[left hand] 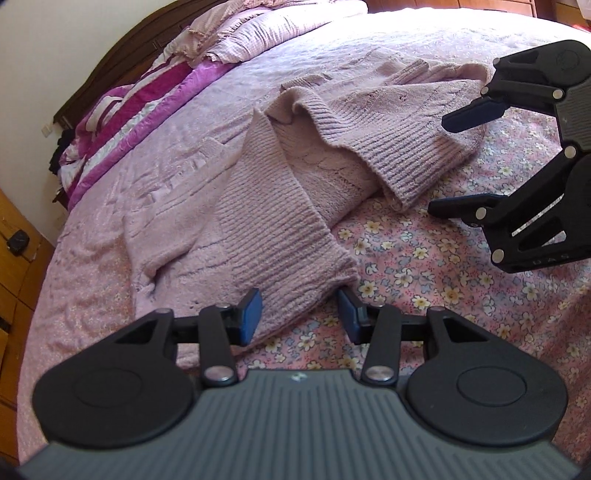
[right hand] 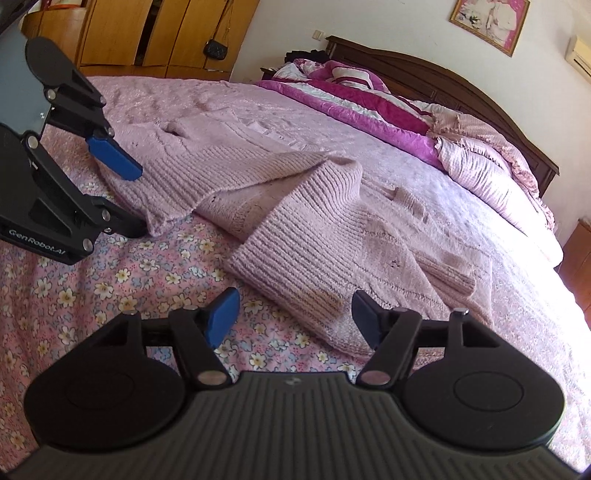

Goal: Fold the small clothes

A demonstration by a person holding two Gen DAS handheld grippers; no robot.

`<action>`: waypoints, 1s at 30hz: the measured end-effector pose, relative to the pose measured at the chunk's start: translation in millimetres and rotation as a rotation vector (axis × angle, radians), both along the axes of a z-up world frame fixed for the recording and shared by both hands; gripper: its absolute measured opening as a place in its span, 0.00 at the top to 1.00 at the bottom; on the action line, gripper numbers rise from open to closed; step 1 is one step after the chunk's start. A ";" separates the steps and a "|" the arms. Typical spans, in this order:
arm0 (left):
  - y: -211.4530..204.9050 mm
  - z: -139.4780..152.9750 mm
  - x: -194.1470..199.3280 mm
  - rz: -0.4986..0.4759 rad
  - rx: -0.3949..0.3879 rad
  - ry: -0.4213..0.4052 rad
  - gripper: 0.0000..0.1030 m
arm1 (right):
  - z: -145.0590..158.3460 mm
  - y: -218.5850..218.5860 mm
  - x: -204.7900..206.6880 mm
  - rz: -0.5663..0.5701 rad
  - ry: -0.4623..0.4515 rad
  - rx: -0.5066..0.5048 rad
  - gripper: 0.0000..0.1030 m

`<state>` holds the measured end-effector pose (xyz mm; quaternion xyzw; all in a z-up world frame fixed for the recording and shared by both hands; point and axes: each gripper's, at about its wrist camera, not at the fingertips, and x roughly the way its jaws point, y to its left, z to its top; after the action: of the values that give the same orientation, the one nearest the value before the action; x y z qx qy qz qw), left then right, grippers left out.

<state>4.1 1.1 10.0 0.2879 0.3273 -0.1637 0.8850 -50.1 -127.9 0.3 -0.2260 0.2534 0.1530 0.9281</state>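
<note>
A pale lilac knitted cardigan [left hand: 280,192] lies spread on the bed, front open, its two ribbed hem flaps turned toward me. My left gripper [left hand: 301,314] is open, with one hem corner lying between its blue pads. My right gripper [right hand: 295,319] is open around the other hem corner [right hand: 314,295]. In the left wrist view the right gripper [left hand: 458,162] is at the right, open beside the far hem flap. In the right wrist view the left gripper [right hand: 129,199] is at the left, open at the other flap. The cardigan [right hand: 295,206] fills the middle there.
The bed has a pink floral sheet [left hand: 424,280] under a lilac bedspread [left hand: 147,155]. Folded magenta and pink quilts [right hand: 388,103] lie by the dark wooden headboard [right hand: 461,77]. A wooden wardrobe [right hand: 147,33] stands behind. A wooden cabinet [left hand: 14,258] is beside the bed.
</note>
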 end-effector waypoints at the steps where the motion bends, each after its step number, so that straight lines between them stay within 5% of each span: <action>1: -0.5 -1.6 0.6 -0.001 -0.005 -0.006 0.55 | -0.4 -0.1 1.3 -0.004 0.004 0.005 0.29; 6: -1.9 -5.8 1.3 0.006 -0.021 -0.045 0.55 | -0.9 -4.5 9.7 -0.040 0.020 0.073 0.33; 9: -2.7 -5.0 -0.9 0.003 -0.016 -0.061 0.56 | -0.8 -5.1 10.5 -0.048 0.011 0.090 0.55; 10: -1.8 -3.2 -2.1 -0.003 -0.024 -0.063 0.62 | -0.6 -4.7 9.2 -0.043 0.006 0.089 0.71; 11: -0.1 -0.6 -2.8 -0.014 -0.045 -0.056 0.79 | 1.0 -4.7 7.9 -0.038 -0.001 0.088 0.76; 13: 3.3 5.2 -3.8 -0.005 -0.074 -0.069 0.85 | 7.2 -10.7 5.9 -0.027 -0.004 0.139 0.88; 24: 40.2 53.7 30.8 0.155 -0.218 -0.200 0.89 | 47.1 -53.0 32.9 -0.097 -0.001 0.322 0.95; 30: 62.4 84.3 77.9 0.251 -0.212 -0.305 0.89 | 78.0 -71.9 65.7 -0.131 -0.094 0.273 0.96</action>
<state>82.0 63.5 94.3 0.1715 0.2041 -0.0403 0.9630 15.6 -199.8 78.3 -0.0877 0.2009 0.1146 0.9689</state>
